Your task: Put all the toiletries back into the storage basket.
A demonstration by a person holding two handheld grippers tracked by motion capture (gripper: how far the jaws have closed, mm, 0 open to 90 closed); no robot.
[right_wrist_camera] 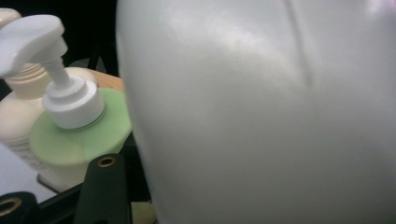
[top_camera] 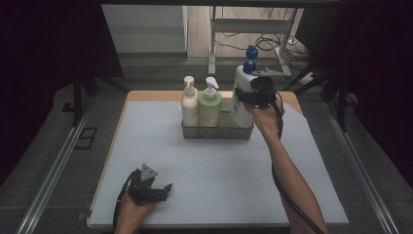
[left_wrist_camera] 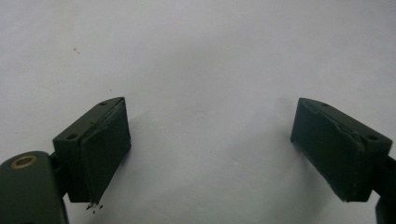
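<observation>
A tall white bottle [top_camera: 241, 105] with a blue pump top [top_camera: 251, 53] stands upright at the right end of a metal tray [top_camera: 216, 132]. My right gripper [top_camera: 248, 92] is shut on its upper body from the right side. The tray wall hides the bottle's base, so I cannot tell whether it rests on the tray floor. In the right gripper view the white bottle [right_wrist_camera: 261, 112] is very close, with one black finger [right_wrist_camera: 102, 186] beside it. My left gripper [top_camera: 163, 189] lies near the table's front left, jaws open over bare mat [left_wrist_camera: 210, 60].
A cream pump bottle [top_camera: 189, 105] and a green pump bottle [top_camera: 210, 108] stand side by side in the tray's left half, close to the white bottle. A pale mat [top_camera: 219, 185] covers the table. Metal rails run along both sides.
</observation>
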